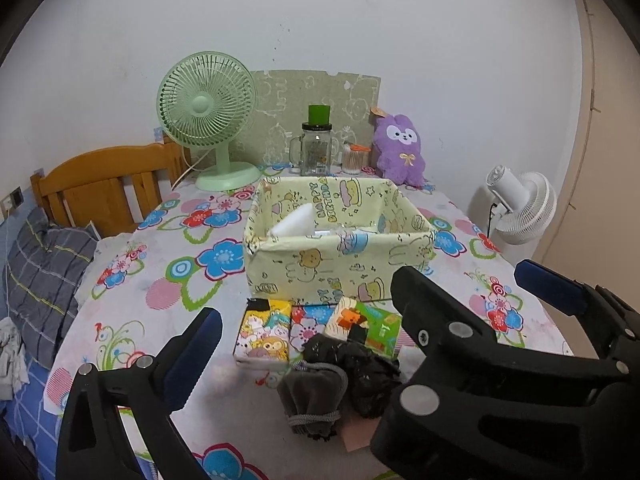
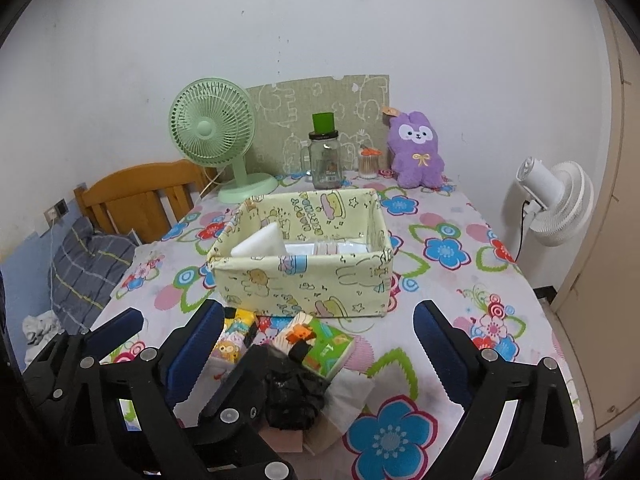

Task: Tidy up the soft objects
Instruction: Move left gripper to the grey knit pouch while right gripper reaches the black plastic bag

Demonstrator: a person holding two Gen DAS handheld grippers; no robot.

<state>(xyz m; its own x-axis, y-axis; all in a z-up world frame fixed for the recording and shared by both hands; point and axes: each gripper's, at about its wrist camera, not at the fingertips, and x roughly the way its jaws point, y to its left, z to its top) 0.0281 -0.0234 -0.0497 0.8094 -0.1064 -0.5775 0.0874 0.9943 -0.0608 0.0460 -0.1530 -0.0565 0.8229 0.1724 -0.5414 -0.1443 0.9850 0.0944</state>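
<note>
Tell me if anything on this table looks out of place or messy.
Yes. A crumpled black cloth and a grey drawstring pouch lie heaped in front of the yellow fabric box, not in it. Two tissue packs sit loose there too, the green one askew. Both grippers are open, holding nothing.

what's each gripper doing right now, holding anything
Left gripper: open, holding nothing.
Right gripper: open, holding nothing.

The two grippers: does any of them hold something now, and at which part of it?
Nothing is held. The left gripper and the right gripper both stand open, with the gray sock and the black sock lying loose on the table.
</note>
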